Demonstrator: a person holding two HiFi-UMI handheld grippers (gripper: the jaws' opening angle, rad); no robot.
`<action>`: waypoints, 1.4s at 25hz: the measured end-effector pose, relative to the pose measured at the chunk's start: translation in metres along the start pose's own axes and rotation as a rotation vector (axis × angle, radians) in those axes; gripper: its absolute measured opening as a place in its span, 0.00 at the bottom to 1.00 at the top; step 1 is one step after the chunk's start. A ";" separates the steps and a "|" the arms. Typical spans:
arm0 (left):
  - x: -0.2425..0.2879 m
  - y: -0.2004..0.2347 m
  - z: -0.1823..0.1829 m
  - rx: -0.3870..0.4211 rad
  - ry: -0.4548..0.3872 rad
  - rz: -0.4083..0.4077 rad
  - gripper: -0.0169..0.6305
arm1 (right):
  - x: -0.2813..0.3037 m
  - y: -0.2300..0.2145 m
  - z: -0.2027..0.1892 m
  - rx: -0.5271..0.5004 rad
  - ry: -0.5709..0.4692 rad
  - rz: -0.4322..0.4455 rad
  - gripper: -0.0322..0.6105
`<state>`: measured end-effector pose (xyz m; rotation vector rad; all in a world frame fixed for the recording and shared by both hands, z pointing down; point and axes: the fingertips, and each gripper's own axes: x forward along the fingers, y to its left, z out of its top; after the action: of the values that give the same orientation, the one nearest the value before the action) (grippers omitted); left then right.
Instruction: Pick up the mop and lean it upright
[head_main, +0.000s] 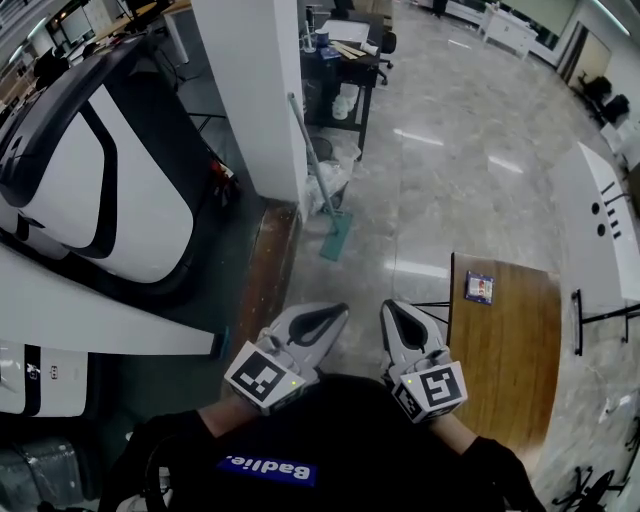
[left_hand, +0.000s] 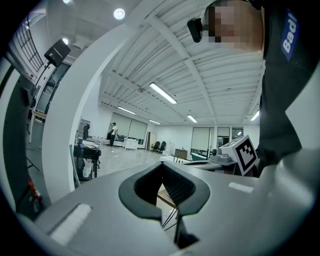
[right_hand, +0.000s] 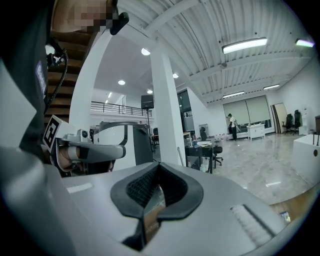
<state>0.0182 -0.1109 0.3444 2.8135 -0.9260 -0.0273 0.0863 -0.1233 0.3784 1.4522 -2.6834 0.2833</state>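
The mop stands tilted against the white pillar (head_main: 250, 90): its thin handle (head_main: 303, 140) runs down to a teal flat head (head_main: 337, 235) on the marble floor. In the left gripper view the handle (left_hand: 73, 162) shows beside the pillar, and in the right gripper view the handle (right_hand: 180, 155) shows far ahead. My left gripper (head_main: 322, 318) and right gripper (head_main: 397, 318) are held side by side close to my body, well short of the mop. Both are shut with nothing between the pads. The left gripper (left_hand: 175, 216) and right gripper (right_hand: 150, 213) point level across the room.
A wooden table (head_main: 505, 340) with a small card (head_main: 479, 287) stands just right of my right gripper. A big white and black machine (head_main: 90, 180) fills the left. A black cart (head_main: 340, 75) with clutter stands behind the mop. A white board (head_main: 600, 220) is at far right.
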 end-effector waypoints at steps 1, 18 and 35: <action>0.000 0.007 0.001 -0.003 -0.001 -0.002 0.06 | 0.007 0.000 0.001 0.000 0.001 -0.004 0.06; -0.028 0.109 0.011 -0.026 -0.035 -0.034 0.06 | 0.103 0.033 0.019 -0.037 0.010 -0.043 0.07; -0.031 0.148 0.012 -0.003 -0.020 0.023 0.06 | 0.157 0.031 0.017 -0.030 0.028 0.033 0.09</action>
<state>-0.0942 -0.2113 0.3568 2.8043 -0.9614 -0.0547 -0.0254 -0.2394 0.3820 1.3864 -2.6799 0.2624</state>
